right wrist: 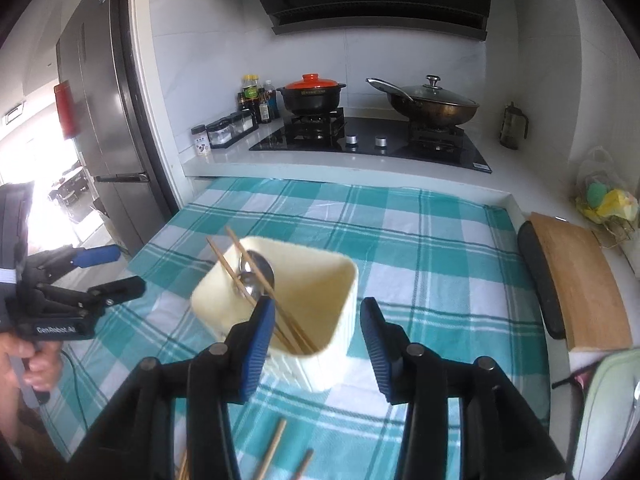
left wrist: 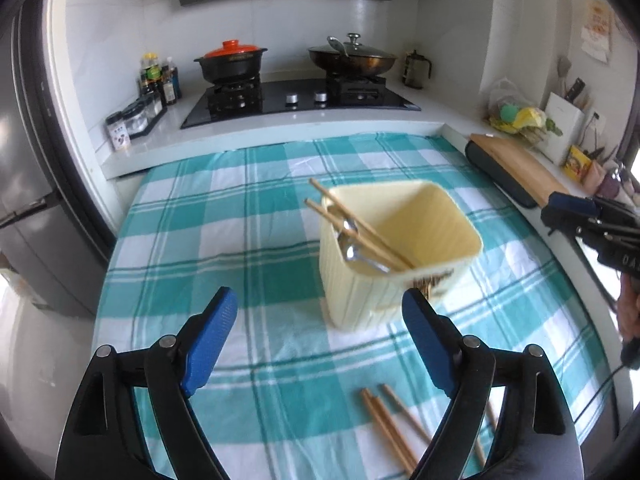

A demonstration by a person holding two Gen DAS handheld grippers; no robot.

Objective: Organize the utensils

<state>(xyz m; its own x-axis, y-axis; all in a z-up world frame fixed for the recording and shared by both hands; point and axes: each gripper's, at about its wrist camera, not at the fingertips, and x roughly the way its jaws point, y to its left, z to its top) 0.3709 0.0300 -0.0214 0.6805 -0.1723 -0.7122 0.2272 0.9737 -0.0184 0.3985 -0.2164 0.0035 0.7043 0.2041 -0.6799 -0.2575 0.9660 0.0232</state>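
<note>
While the left tongs [left wrist: 320, 312] stand wide open with nothing between the blue pads, the left view has the cream bin [left wrist: 394, 256] at 12 o'clock just past them on the checked cloth [left wrist: 192, 248], with chopsticks [left wrist: 356, 228] and a spoon [left wrist: 350, 246] leaning inside it. Loose chopsticks [left wrist: 394, 428] lie on the cloth at 5 o'clock, partly hidden behind the right finger. Stove [left wrist: 296, 98] with clay pot [left wrist: 230, 62] and wok [left wrist: 352, 58] at 12, cutting board [left wrist: 516, 168] at 2. Right tongs [left wrist: 592, 220] show at 3, state unreadable here.

Right view: right tongs [right wrist: 318, 320] open, empty, the bin [right wrist: 280, 300] between and just beyond the pads, the left pad covering its near wall. Only this view shows a hand [right wrist: 34, 360] at 9 gripping the left tongs' handle and the fridge [right wrist: 104, 120] at 10. Loose chopsticks [right wrist: 272, 452] at 6.
</note>
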